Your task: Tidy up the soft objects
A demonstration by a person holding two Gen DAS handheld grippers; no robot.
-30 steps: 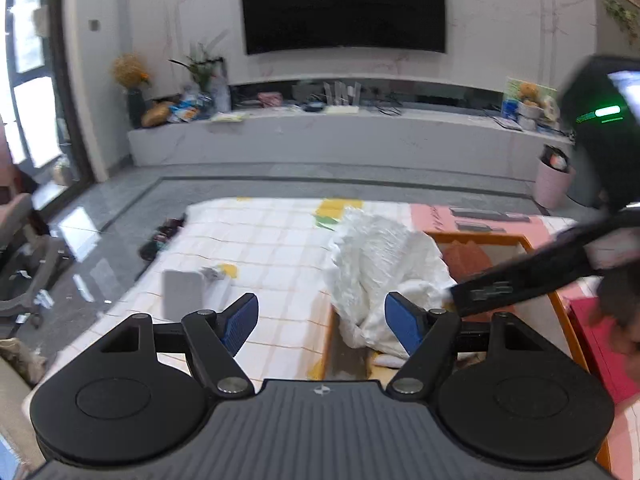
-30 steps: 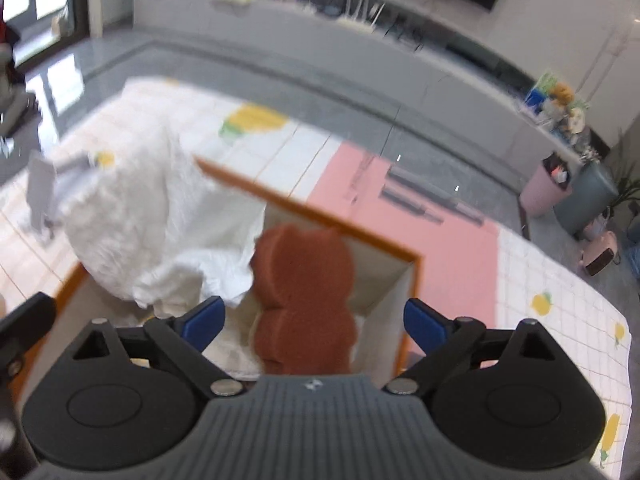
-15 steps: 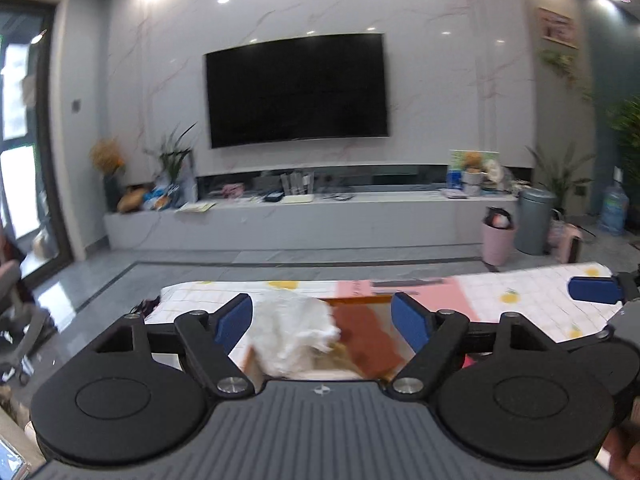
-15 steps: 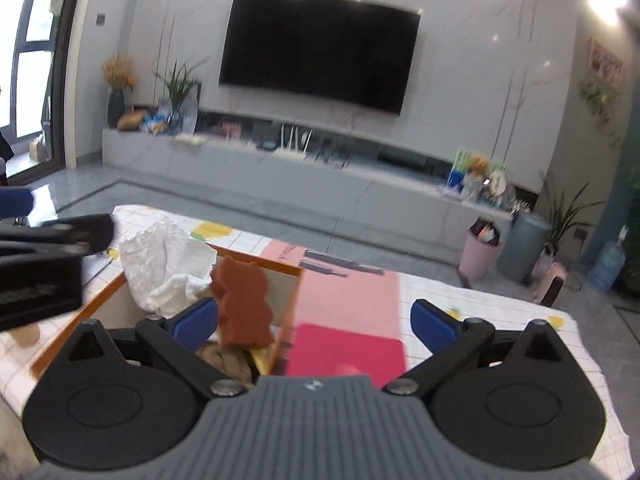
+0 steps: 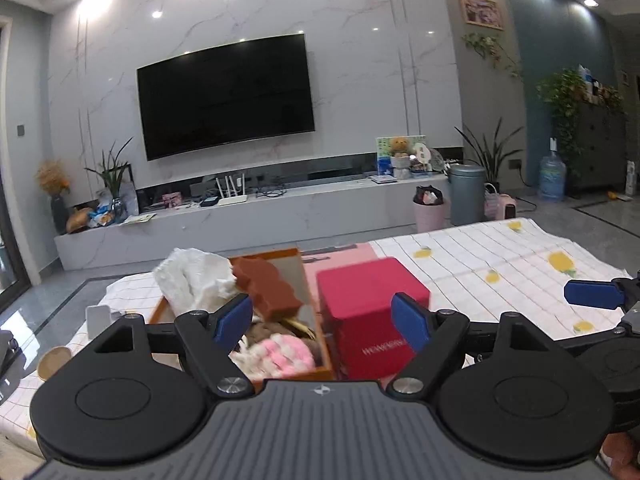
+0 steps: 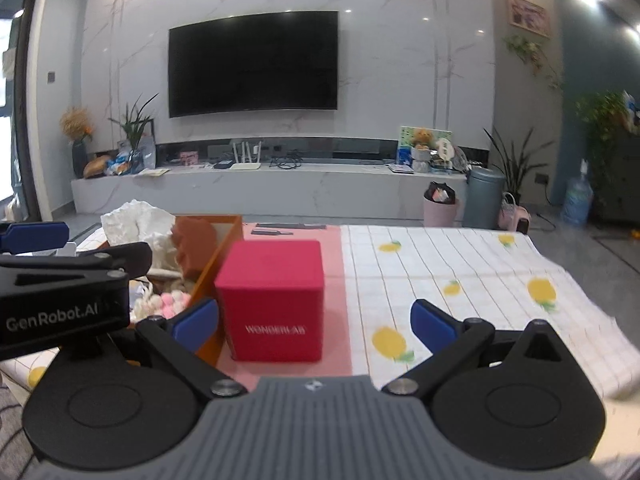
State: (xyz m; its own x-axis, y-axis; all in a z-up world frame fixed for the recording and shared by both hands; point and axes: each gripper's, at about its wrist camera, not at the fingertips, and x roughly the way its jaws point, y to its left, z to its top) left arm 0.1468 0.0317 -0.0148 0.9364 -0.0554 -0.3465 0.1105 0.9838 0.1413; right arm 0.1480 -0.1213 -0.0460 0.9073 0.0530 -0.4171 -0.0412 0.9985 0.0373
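One orange box [image 5: 320, 344], one red cube [image 6: 276, 296], perhaps four soft items

Both cams ride on my handheld tools and look forward along the fingers, tilted a little down, low over the counter [image 5: 500, 256]. My left cam sits close behind the orange box [image 5: 320, 344], with the red cube [image 5: 372, 312] just right of it. My right cam sits further right, with the same red cube [image 6: 276, 296] near the middle and the orange box [image 6: 218, 256] off to its left. Both face the TV [image 5: 226, 92] wall across the room. Shared stuff: cube, box, checked cloth [image 6: 460, 264], TV [image 6: 254, 62]. Each cam also catches the other tool at its edge.
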